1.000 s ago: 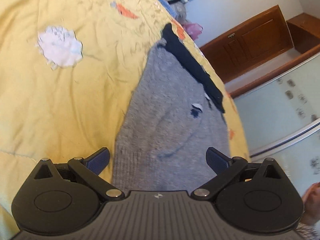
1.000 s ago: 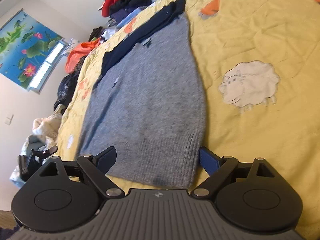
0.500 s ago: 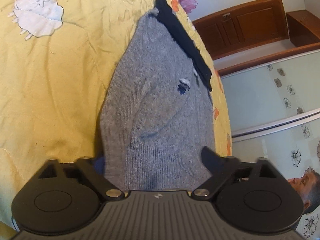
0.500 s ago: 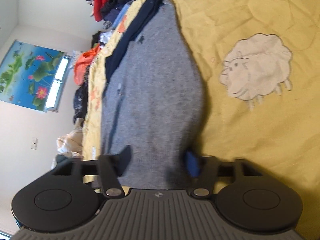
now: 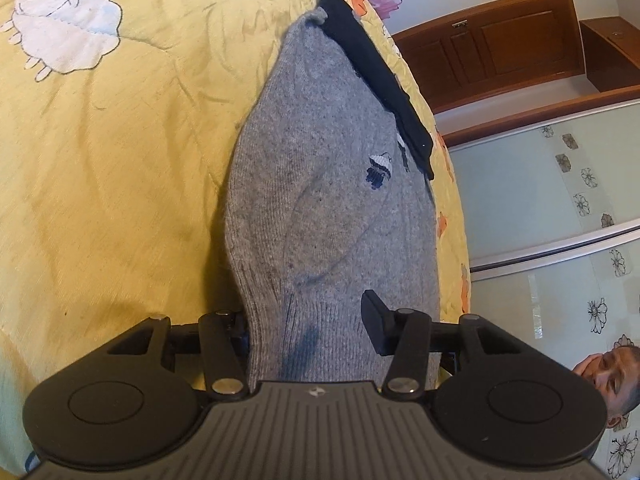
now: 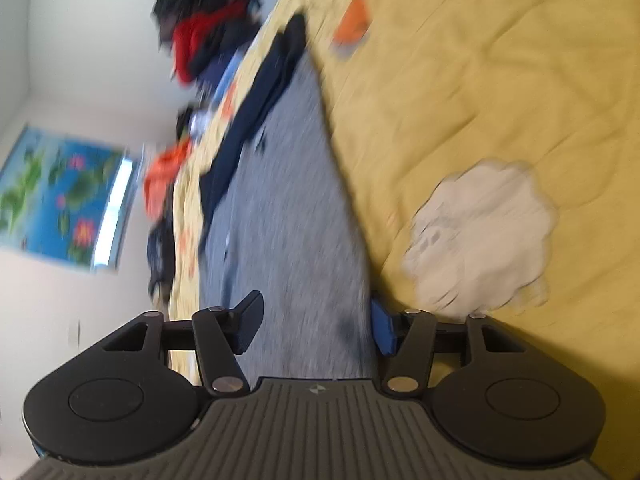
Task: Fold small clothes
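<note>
- Where the left wrist view looks along the left gripper [image 5: 310, 332], fingers part-way closed around the ribbed hem of a grey sweater [image 5: 332, 200]: one finger over the knit, the other hidden behind the hem's edge; cannot tell whether the cloth is truly pinched.
- Stretching away from between the fingers, lying on a yellow quilt [image 5: 120, 160], with a dark navy collar [image 5: 376, 76] along its far right edge and a small dark emblem [image 5: 378, 172] ahead of the right finger.
- Ahead and far left of the fingers, a white sheep patch [image 5: 64, 36] sewn into the quilt.
- Beyond the right finger, wooden cabinets [image 5: 500, 44] and a flowered sliding door [image 5: 560, 200].
- In the right wrist view, heavily blurred: right gripper [image 6: 316, 332] with fingers standing apart on either side of the sweater [image 6: 288, 220] hem, black finger left, blue pad at the cloth's right edge; grip not certain.
- Right of the blue pad, a sheep patch [image 6: 480, 236]; ahead and left, a pile of clothes [image 6: 208, 36] and a blue picture [image 6: 60, 196].
</note>
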The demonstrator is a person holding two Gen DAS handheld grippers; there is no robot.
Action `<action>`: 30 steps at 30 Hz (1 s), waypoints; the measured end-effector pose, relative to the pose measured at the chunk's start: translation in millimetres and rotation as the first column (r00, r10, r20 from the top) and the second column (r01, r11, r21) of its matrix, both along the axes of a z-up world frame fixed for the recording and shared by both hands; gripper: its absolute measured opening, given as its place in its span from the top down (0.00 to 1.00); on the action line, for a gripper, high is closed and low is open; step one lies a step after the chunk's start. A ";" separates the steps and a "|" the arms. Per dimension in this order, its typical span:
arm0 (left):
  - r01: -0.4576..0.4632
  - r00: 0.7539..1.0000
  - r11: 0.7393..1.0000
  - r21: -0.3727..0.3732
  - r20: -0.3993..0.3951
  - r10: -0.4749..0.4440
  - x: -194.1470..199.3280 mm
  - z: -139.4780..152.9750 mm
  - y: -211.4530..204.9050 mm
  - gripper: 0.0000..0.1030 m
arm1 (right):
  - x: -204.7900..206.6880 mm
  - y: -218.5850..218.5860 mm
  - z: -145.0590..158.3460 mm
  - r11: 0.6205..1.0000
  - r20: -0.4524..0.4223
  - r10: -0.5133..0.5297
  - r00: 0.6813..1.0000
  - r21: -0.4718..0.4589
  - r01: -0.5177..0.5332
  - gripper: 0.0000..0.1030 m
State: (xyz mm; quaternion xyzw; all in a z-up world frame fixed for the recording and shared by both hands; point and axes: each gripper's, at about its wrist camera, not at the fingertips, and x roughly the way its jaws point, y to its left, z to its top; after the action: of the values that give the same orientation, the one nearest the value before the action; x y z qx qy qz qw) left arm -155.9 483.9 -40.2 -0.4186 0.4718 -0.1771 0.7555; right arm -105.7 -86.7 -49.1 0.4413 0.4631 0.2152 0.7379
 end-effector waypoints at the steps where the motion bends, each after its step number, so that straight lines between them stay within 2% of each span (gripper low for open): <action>1: 0.004 1.000 1.000 -0.002 0.000 -0.004 -0.1 -0.3 -0.1 0.52 | -2.2 3.7 -0.5 0.999 -0.009 0.037 0.999 0.003 -0.037 0.45; 2: 0.010 1.000 1.000 -0.003 -0.002 -0.010 -0.9 -0.5 -0.1 0.52 | -6.2 6.4 -0.6 0.998 -0.021 0.069 0.997 0.007 -0.069 0.50; 3: 0.019 1.000 1.000 -0.006 -0.004 -0.019 -2.0 -0.8 0.1 0.52 | -11.3 7.0 -1.4 0.996 -0.034 0.089 0.995 0.006 -0.088 0.59; 4: 0.031 1.000 0.999 -0.007 -0.006 -0.031 -3.6 -1.4 -0.3 0.56 | -16.5 7.6 -2.2 0.995 -0.049 0.099 0.994 0.006 -0.099 0.64; 5: 0.041 0.999 0.999 -0.001 -0.009 -0.041 -5.2 -2.2 -1.0 0.59 | -21.8 7.3 -5.0 0.994 -0.066 0.107 0.992 0.006 -0.107 0.77; 6: 0.047 0.999 0.999 0.007 -0.014 -0.047 -6.1 -3.2 -1.2 0.67 | -26.1 7.7 -8.8 0.993 -0.086 0.115 0.990 -0.003 -0.115 0.92; 8: 0.052 0.998 0.999 0.013 -0.025 -0.051 -6.6 -6.1 0.0 0.74 | -35.4 5.5 -12.7 0.994 -0.087 0.112 0.990 0.013 -0.112 0.91; 10: 0.057 0.998 0.998 0.029 -0.040 -0.056 -5.0 -8.7 0.8 0.90 | -40.1 4.9 -9.9 0.995 -0.067 0.101 0.993 0.003 -0.101 0.89; 11: 0.060 0.997 0.997 0.039 -0.047 -0.058 -4.1 -9.6 1.0 0.92 | -41.5 4.8 -7.8 0.995 -0.058 0.096 0.994 0.002 -0.096 0.88; 16: 0.080 0.997 0.995 0.056 -0.009 -0.079 -3.9 -1.3 0.2 0.94 | -39.5 -0.3 10.4 0.997 0.015 0.072 0.997 0.027 -0.073 0.88; 21: 0.069 0.995 0.998 0.005 0.068 -0.070 0.7 23.0 5.1 0.94 | -27.1 -4.9 48.0 0.994 0.156 0.036 0.987 0.096 -0.051 0.88; 26: 0.053 0.982 0.997 -0.054 0.186 -0.042 23.4 60.7 12.4 0.94 | 11.4 -6.1 82.7 0.980 0.287 -0.036 0.957 0.200 -0.023 0.87; 30: 0.052 0.955 0.995 -0.086 0.296 -0.024 59.7 93.5 13.4 0.94 | 63.5 -6.1 105.3 0.965 0.362 -0.098 0.927 0.261 0.000 0.87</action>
State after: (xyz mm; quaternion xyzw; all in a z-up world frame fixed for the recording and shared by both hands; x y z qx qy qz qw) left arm -96.2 497.2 53.4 -0.4131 0.3530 -0.2737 0.7936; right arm -42.2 -92.9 56.2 0.4958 0.2717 0.3343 0.7541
